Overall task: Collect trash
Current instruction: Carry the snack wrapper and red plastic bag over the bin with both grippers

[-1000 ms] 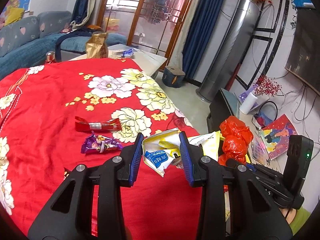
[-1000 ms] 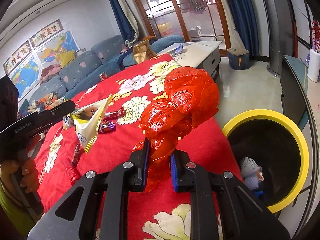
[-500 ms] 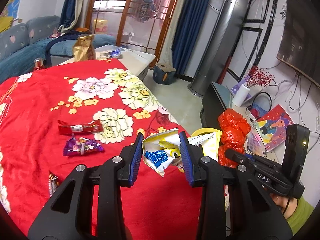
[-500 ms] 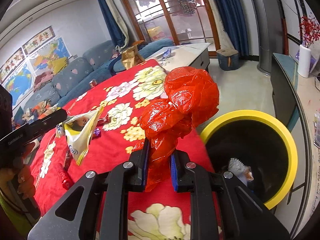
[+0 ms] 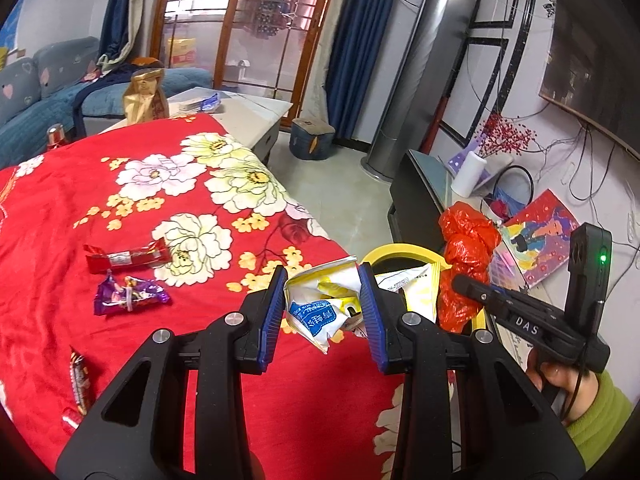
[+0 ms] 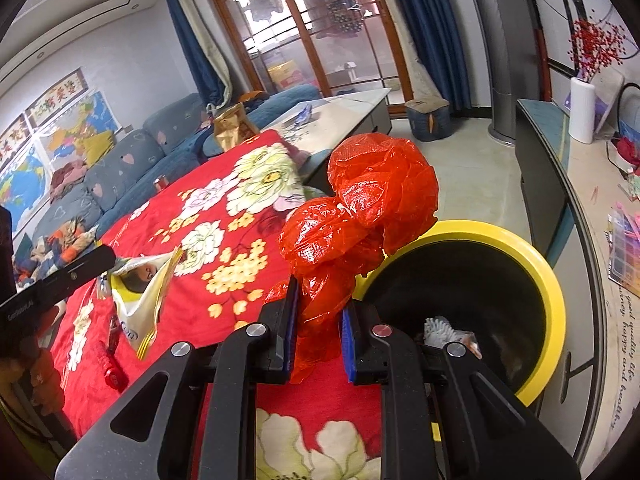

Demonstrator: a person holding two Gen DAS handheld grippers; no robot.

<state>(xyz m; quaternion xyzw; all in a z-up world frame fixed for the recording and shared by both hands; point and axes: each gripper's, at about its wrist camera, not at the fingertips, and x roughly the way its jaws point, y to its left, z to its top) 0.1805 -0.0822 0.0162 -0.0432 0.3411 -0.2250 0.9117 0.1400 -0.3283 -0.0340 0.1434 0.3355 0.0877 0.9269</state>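
Observation:
My left gripper [image 5: 323, 316] is shut on a crumpled yellow-and-white snack bag [image 5: 320, 304], held above the red flowered cloth [image 5: 160, 208] near its right edge. My right gripper [image 6: 318, 332] is shut on a crumpled red plastic bag [image 6: 360, 216], held at the rim of the yellow-rimmed black bin [image 6: 520, 240]. The bin [image 5: 400, 250] and the red bag [image 5: 464, 256] also show in the left wrist view. The snack bag shows in the right wrist view [image 6: 140, 304]. A red wrapper [image 5: 128, 258], a purple wrapper [image 5: 128, 294] and a small red wrapper [image 5: 80, 376] lie on the cloth.
The bin holds some trash, including a white piece [image 6: 440, 326]. A gold bag [image 5: 146, 96] stands at the cloth's far end by a white coffee table [image 5: 248, 108]. A dark TV cabinet [image 6: 548, 168] and a grey tower unit [image 5: 424, 68] stand to the right.
Both grippers have moved right toward the bin with their loads. The bin's opening now fills more of the right wrist view, and the red bag sits at its rim.

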